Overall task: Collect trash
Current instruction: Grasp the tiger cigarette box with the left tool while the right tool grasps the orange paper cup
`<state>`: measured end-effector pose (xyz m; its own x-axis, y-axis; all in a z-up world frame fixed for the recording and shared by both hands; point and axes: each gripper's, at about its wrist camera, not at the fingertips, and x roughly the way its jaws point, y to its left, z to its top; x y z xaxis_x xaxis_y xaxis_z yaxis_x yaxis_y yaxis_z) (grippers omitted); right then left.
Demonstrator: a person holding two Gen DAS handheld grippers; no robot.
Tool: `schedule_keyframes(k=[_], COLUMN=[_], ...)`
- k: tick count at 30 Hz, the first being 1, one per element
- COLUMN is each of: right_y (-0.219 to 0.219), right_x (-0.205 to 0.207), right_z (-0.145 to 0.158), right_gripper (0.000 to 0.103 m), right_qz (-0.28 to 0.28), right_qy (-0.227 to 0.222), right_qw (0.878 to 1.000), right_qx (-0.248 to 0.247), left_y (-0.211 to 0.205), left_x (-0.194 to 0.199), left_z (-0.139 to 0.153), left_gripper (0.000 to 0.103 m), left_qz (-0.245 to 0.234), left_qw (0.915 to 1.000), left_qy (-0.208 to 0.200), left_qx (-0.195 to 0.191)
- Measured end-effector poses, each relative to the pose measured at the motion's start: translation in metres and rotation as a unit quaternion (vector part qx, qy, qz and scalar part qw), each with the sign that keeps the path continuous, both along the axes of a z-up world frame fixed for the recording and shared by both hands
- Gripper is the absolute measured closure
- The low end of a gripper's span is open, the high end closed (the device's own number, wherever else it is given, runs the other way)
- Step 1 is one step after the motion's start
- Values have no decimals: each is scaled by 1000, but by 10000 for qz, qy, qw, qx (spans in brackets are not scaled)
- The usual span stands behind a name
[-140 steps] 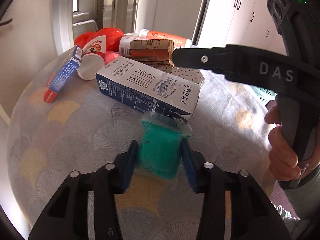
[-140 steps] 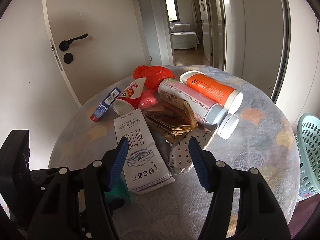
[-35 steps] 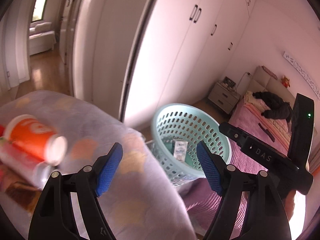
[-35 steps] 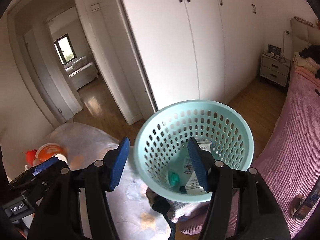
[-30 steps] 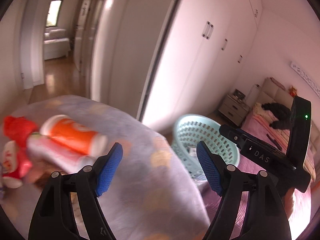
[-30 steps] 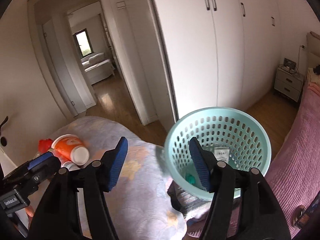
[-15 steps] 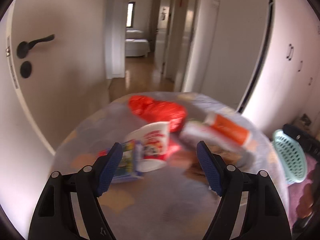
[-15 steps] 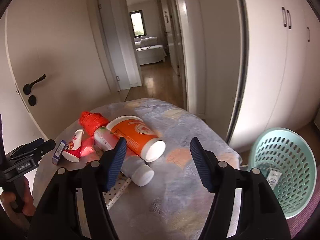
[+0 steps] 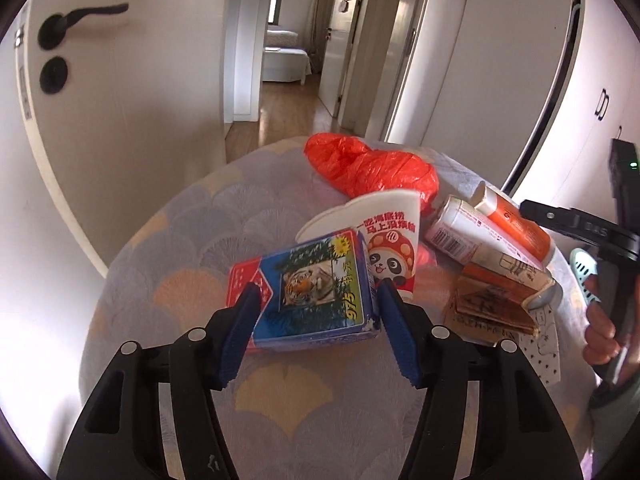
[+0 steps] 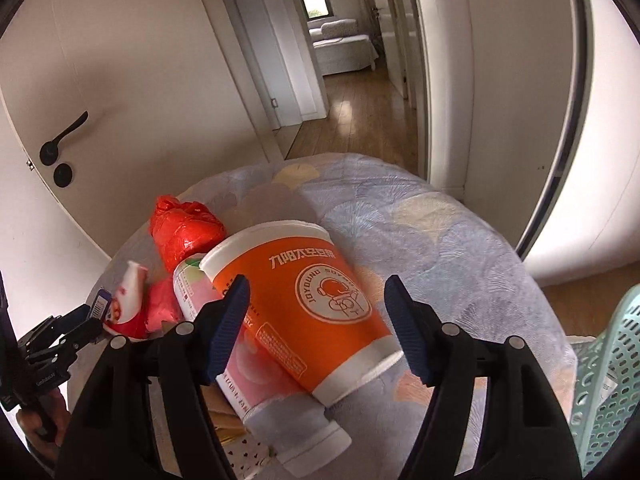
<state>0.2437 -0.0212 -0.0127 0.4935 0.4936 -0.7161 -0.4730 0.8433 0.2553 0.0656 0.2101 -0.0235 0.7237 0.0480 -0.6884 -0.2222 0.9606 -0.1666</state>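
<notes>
Trash lies on a round table (image 9: 168,240). My left gripper (image 9: 316,334) is open, its blue pads on either side of a blue box with a tiger picture (image 9: 316,296); whether they touch it I cannot tell. Behind the box lie a white panda cup (image 9: 384,236) and a red plastic bag (image 9: 372,168). My right gripper (image 10: 316,324) is open around an orange paper cup (image 10: 304,296) lying on its side, pads clear of it. A pink-and-white cup (image 10: 248,364) lies beside the orange cup. The red bag (image 10: 184,228) also shows in the right wrist view.
A teal perforated basket (image 10: 608,380) stands at the table's right side. A brown folded paper bag (image 9: 496,304) and a dotted paper (image 9: 544,352) lie on the table's right part. A white door with a black handle (image 9: 80,16) is on the left. A hallway lies behind.
Both grippers have swung from the basket back to the table and moved in close. The left one now straddles the tiger box, the right one the orange cup.
</notes>
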Motion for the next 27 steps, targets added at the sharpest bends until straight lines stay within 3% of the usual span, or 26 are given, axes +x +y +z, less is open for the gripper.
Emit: schedule_keyframes(k=[4, 9, 13, 14, 17, 18, 21, 23, 27], right_y=[4, 10, 13, 14, 15, 15, 18, 16, 6], right_x=[4, -3, -2, -1, -1, -1, -7, -14, -25], right_z=[-10, -11, -14, -17, -22, -24, -25, -22, -18], right_gripper=[31, 29, 26, 25, 24, 24, 26, 37, 42], right_qz=[169, 223, 193, 165, 128, 105, 95, 113, -16], right_qy=[156, 18, 50, 107, 193, 191, 148, 5, -103], right_qw=[9997, 9997, 9997, 9998, 9997, 9998, 9997, 9997, 9997], right_qx=[71, -88, -104, -102, -53, -47, -151, -211, -220], left_y=[12, 19, 41, 44, 57, 61, 65, 63, 43], left_x=[-25, -55, -72, -77, -80, -76, -49, -34, -6], left_z=[-9, -15, -30, -28, -17, -16, -21, -28, -27], left_gripper=[43, 45, 44, 42, 25, 19, 19, 20, 22], left_qz=[-118, 144, 317, 257, 36, 136, 569, 678, 931], left_qw=[9996, 9989, 9952, 9961, 9928, 9910, 9868, 9856, 9913], left_qy=[42, 442, 926, 836, 417, 318, 348, 482, 730], left_qx=[-270, 91, 57, -63, -1120, -1296, -1473, -1472, -575])
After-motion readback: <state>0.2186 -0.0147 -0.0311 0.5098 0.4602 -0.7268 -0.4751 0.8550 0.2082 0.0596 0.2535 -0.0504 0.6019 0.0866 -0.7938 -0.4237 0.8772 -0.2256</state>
